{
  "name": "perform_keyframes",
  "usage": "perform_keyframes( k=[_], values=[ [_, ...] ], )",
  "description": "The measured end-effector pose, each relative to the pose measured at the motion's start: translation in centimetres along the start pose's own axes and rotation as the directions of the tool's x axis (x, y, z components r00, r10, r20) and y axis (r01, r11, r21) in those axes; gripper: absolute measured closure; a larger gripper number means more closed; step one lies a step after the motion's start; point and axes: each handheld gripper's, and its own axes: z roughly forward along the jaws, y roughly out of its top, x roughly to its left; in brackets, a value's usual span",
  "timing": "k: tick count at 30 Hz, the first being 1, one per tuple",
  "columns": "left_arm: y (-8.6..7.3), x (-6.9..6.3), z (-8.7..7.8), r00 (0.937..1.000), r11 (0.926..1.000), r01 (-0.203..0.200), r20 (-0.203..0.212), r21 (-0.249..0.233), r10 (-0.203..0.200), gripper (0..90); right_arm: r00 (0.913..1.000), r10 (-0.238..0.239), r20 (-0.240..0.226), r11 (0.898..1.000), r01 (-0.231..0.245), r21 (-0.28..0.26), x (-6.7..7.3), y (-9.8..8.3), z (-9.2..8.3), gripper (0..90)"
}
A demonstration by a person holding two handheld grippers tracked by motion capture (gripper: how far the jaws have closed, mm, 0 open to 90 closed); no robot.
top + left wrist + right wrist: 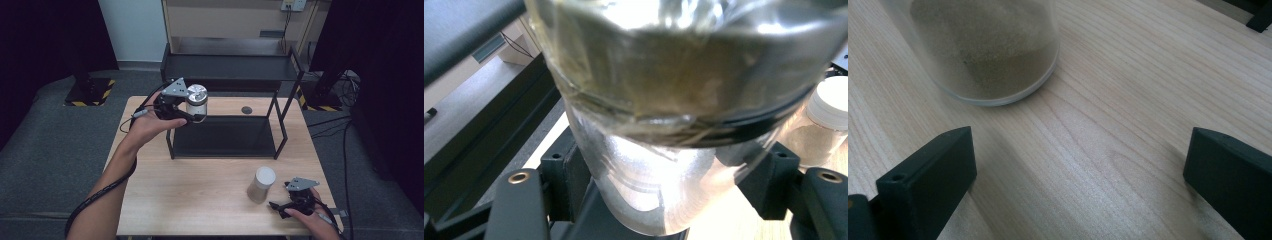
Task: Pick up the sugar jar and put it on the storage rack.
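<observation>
Silver-lidded clear glass jar [196, 101] (no label readable) sits clamped in my left gripper [186, 116]; my right gripper [282, 205] gapes beside the white-lidded sand-filled jar [261, 184].

The high view is evenly lit from above over the pale table [200, 190], while its corners from 9 to 11 o'clock and from 1 to 3 o'clock sink into near black. Short soft shadows lie beneath the shelf rack [225, 135]. In the left gripper view the glass jar [664, 125] is very close, blurred, with white glare at 12 and 6 o'clock. The right gripper view is bright and soft, and the sand-filled jar [988, 50] at 11 o'clock is out of focus.
</observation>
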Motion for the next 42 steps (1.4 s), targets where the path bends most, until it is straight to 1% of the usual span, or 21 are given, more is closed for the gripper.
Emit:
perform_keyframes(
  k=[10,14,22,27,29,33,36,39,42],
  values=[
    [2.0,-0.1,-1.2,0.9999,0.9999,-0.011,-0.01,0.003,0.011,30.4,1.0,0.0,0.001,1.0,0.0,-0.001,0.0,0.0,0.0,1.0],
    [2.7,0.0,-1.5,0.9998,0.9999,-0.015,-0.009,0.001,0.015,30.4,1.0,0.0,0.001,1.0,0.0,-0.001,0.0,0.0,0.0,1.0],
    [3.8,0.4,-1.8,0.9999,0.9999,-0.01,-0.008,0.006,0.01,30.4,1.0,-0.001,0.001,1.0,0.001,-0.001,0.0,0.0,0.0,1.0],
    [4.8,0.9,-2.2,1.0,0.9999,0.004,0.006,0.011,-0.004,30.4,1.0,-0.001,0.0,1.0,0.001,-0.001,0.0,0.0,0.0,1.0],
    [5.2,1.0,-2.4,0.9999,1.0,0.003,0.015,0.007,-0.003,30.4,1.0,-0.001,0.001,1.0,0.001,-0.001,0.0,0.0,0.0,1.0],
    [6.1,1.2,-2.7,1.0,1.0,0.002,0.009,0.006,-0.002,30.4,1.0,-0.001,0.0,1.0,0.001,-0.001,0.0,0.0,0.0,1.0],
    [6.7,1.4,-3.0,1.0,1.0,0.008,0.005,0.005,-0.008,30.4,1.0,-0.001,0.0,1.0,0.001,-0.002,0.0,0.0,0.0,1.0],
    [7.3,1.2,-3.1,0.9999,0.9999,0.006,-0.014,0.013,-0.006,30.4,1.0,-0.001,0.0,1.0,0.001,-0.001,0.0,0.0,0.0,1.0],
    [7.9,1.4,-3.1,0.9995,0.9996,0.023,-0.021,0.014,-0.022,30.4,1.0,-0.001,0.0,1.0,0.001,-0.001,0.0,0.0,0.0,1.0]
  ],
)
